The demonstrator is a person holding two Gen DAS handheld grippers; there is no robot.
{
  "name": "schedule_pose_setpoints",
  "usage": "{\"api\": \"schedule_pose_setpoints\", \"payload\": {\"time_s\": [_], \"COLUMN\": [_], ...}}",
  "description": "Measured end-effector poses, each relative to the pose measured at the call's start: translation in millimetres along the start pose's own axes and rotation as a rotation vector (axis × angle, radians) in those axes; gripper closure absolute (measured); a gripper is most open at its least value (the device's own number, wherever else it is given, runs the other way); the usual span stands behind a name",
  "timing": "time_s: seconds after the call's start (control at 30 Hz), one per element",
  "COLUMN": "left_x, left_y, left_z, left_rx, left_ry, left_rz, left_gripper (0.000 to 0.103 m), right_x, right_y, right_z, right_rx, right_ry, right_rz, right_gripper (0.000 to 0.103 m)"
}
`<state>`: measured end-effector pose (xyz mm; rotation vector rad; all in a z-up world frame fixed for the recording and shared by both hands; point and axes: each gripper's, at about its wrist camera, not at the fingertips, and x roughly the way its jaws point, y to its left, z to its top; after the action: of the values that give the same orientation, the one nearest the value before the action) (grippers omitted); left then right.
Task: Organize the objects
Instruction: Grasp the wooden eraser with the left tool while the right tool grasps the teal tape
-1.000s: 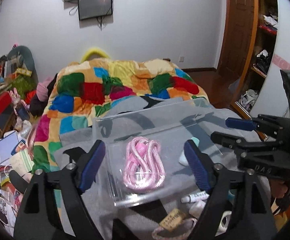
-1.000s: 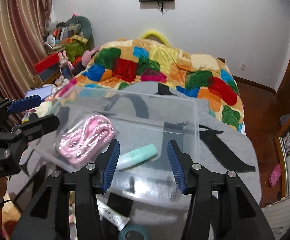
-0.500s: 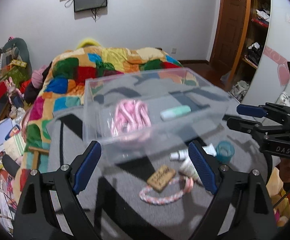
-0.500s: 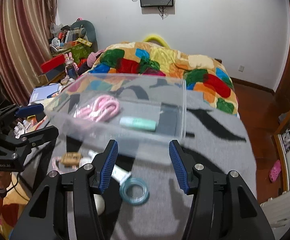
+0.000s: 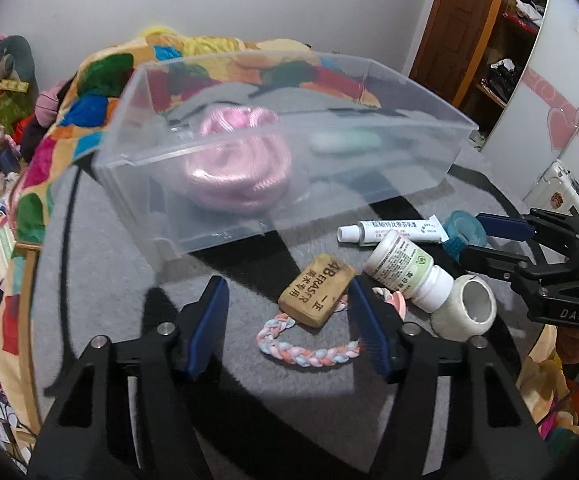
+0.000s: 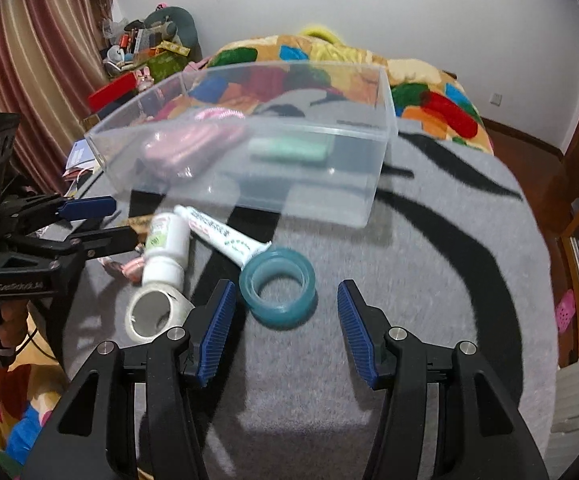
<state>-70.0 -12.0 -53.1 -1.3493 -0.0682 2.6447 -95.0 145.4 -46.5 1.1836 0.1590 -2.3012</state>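
Observation:
A clear plastic bin sits on the grey-and-black mat and holds a coiled pink rope and a mint-green tube. In front of it lie a tan eraser, a braided pastel loop, a white pill bottle, an ointment tube, a white tape roll and a teal tape roll. My left gripper is open, low over the eraser. My right gripper is open just behind the teal roll.
The mat lies on a bed with a patchwork quilt behind the bin. Cluttered shelves and a curtain stand at the left, a wooden door and wardrobe at the right.
Both grippers have pulled back from the bin and dropped toward the mat. The loose items in front of the bin now fill the near view. Both stay open.

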Motion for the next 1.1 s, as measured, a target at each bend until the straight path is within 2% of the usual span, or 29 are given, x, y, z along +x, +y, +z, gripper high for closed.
{"api": "schedule_pose_setpoints", "payload": {"time_s": [0.13,0.3,0.37,0.63,0.87,1.1], "left_x": [0,1,1,-13,-50,-80], "left_y": [-5,-8,-6,1,7,17], "left_z": [0,1,1,-3,5,32], "left_rx": [0.017,0.018,0.011,-0.029,-0.039,-0.058], "left_ry": [-0.017,-0.022,-0.025,-0.060,-0.160,-0.260], "left_rz": [-0.005,-0.018,-0.022,-0.015,0.007,0.036], "left_gripper": [0.052,0.068,0.080,0.080,0.080,0.080], "right_x": [1,2,2,-14,-42,-58], "right_y": [-3,2,4,5,5,9], "right_z": [-2,-2,-2,-2,17,49], "right_rx": [0.014,0.007,0.002,0.000,-0.001,-0.019], "right_ry": [-0.005,-0.013,-0.020,-0.063,-0.149,-0.227], "right_rz": [0.003,0.012,0.005,-0.010,-0.013,-0.033], "right_gripper": [0.057,0.067,0.067,0.067,0.067,0.067]}}
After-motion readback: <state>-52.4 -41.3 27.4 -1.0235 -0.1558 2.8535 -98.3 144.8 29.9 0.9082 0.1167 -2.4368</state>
